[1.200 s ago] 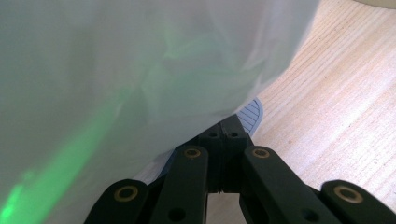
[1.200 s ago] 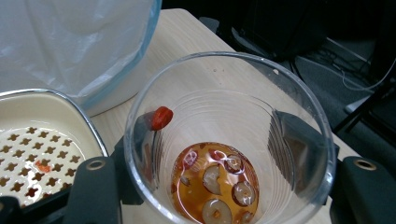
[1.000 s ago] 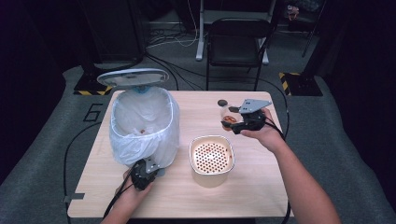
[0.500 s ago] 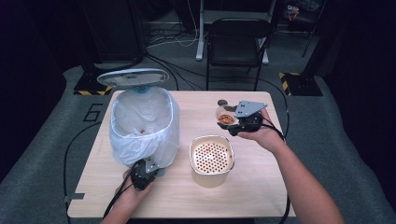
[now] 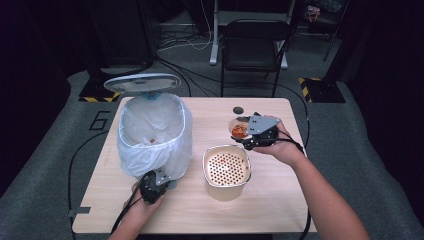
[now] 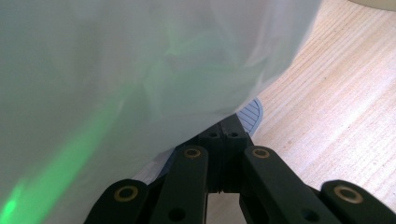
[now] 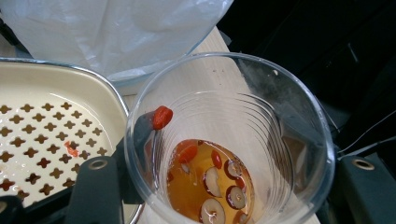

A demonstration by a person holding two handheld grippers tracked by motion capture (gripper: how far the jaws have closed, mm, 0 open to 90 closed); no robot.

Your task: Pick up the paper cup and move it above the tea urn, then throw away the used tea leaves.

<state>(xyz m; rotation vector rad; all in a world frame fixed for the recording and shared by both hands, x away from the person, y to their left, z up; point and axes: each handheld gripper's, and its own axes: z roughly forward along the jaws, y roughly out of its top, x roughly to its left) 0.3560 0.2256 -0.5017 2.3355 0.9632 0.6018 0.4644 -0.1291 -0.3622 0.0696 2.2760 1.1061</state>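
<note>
Dark studio floor with cables and a folding chair behind, and a pale wood table (image 5: 280, 200) in the middle of it all. Using the strainer (image 5: 226, 169) as the landmark: it sits near the table's centre, a cream pot with a perforated insert.

Just behind and to the right of the strainer, the right gripper (image 5: 248, 136) has its jaws clamped around a clear plastic cup (image 7: 231, 140). The cup is held just off the strainer's rim, with amber liquid, goji berries and jujube slices pooled at the bottom, plus one berry stuck up near the lip.

Left of the strainer is the bin (image 5: 154, 135), lid up, lined with a white bag. The left gripper (image 5: 159, 178) is at its base, jaws pressed together on what looks like the bin's foot pedal (image 6: 248, 112).

Handling-wise, I'd say that cup is the tricky bit: thin, flexible, light, and probably wet. Squeeze too hard and it'll buckle and slosh. Best hold looks like mid-wall, where the ribs stiffen it, which is about where the jaws sit now. Tilt it slowly over the strainer.
</note>
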